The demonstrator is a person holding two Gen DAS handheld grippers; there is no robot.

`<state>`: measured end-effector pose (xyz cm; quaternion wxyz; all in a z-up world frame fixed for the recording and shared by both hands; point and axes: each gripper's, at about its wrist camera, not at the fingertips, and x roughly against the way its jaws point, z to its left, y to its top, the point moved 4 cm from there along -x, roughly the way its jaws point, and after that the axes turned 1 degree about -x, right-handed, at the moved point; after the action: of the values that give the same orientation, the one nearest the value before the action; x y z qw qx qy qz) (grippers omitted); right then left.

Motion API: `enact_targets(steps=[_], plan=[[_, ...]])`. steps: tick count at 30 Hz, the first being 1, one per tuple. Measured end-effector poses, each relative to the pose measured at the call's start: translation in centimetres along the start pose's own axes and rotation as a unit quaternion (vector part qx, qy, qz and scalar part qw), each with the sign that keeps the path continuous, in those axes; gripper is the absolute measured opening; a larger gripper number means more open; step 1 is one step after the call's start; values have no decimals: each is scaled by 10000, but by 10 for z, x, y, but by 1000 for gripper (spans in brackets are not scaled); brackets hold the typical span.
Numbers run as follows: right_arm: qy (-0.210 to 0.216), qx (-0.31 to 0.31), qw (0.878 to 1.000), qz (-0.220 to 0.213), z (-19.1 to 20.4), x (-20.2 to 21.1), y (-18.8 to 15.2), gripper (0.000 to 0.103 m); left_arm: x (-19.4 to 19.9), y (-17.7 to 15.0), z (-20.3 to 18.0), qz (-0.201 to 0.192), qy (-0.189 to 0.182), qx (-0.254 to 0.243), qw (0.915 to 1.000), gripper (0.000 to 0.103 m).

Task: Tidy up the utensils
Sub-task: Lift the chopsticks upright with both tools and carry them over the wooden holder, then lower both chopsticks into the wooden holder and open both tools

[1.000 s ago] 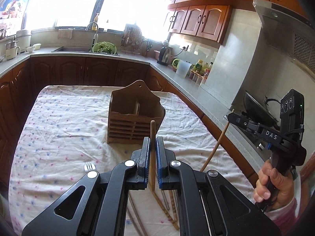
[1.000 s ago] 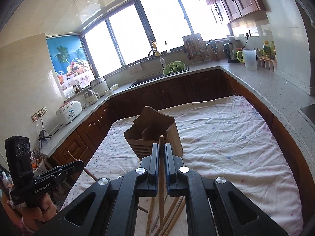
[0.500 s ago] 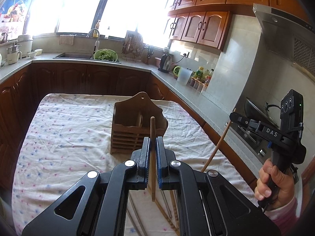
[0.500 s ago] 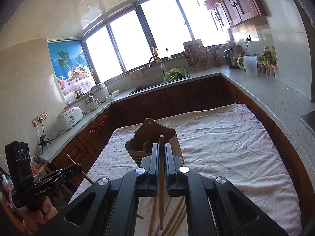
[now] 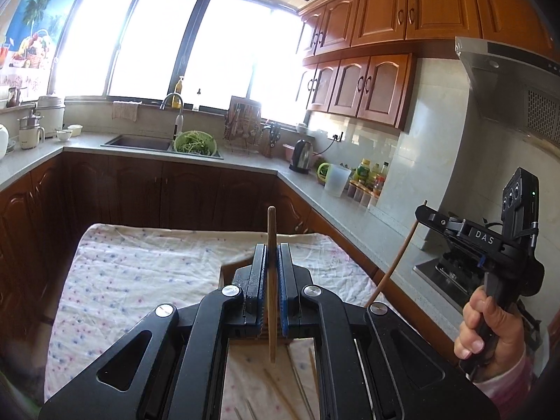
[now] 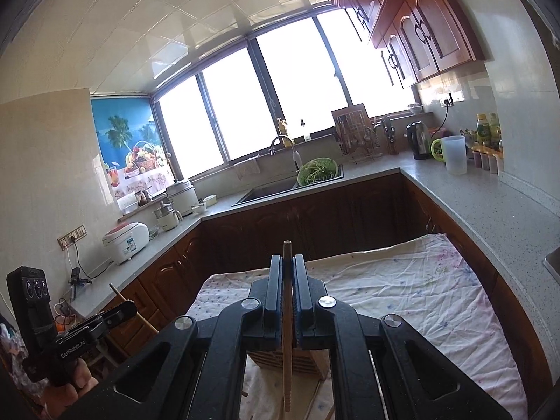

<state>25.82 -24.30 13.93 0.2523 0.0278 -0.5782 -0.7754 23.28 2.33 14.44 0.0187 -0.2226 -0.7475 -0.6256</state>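
My left gripper (image 5: 271, 250) is shut on a wooden chopstick (image 5: 272, 308) that stands upright between its pads, above the cloth-covered table (image 5: 140, 273). My right gripper (image 6: 287, 260) is shut on a second chopstick (image 6: 287, 350), also upright. The wooden utensil holder (image 6: 301, 362) sits on the table just under the right jaws; in the left wrist view it is almost wholly hidden. Each view shows the other gripper off to the side, the right one (image 5: 425, 214) and the left one (image 6: 124, 309), each with a hand on its handle. Several loose chopsticks (image 5: 302, 385) lie on the cloth below.
An L-shaped counter (image 6: 490, 210) runs around the table, with a sink (image 5: 140, 142), a green colander (image 5: 194, 143), a kettle (image 5: 301, 155) and a plastic jug (image 6: 455, 154). A rice cooker (image 6: 127, 241) stands at the left, a stove and hood (image 5: 507, 80) at the right.
Both grippers have risen with their chopsticks and tilted up. The holder, earlier ahead of the jaws, now sits low behind them, and more of the window and cabinets shows.
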Motion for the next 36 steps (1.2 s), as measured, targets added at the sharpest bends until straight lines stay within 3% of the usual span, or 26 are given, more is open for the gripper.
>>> enact_targets(steps=[7, 12, 26, 36], plan=[[-26, -60, 9994, -342, 0, -30, 34, 5, -23, 43, 10, -390, 148, -136, 9990, 5], [-121, -65, 9991, -410, -7, -62, 36, 5, -53, 48, 20, -416, 280, -121, 9987, 5], [-314, -627, 9969, -346, -46, -126, -38, 5, -132, -23, 51, 13, 582, 321, 9978, 5], [-357, -689, 9969, -154, -54, -134, -44, 5, -148, -32, 63, 111, 614, 513, 9967, 5]])
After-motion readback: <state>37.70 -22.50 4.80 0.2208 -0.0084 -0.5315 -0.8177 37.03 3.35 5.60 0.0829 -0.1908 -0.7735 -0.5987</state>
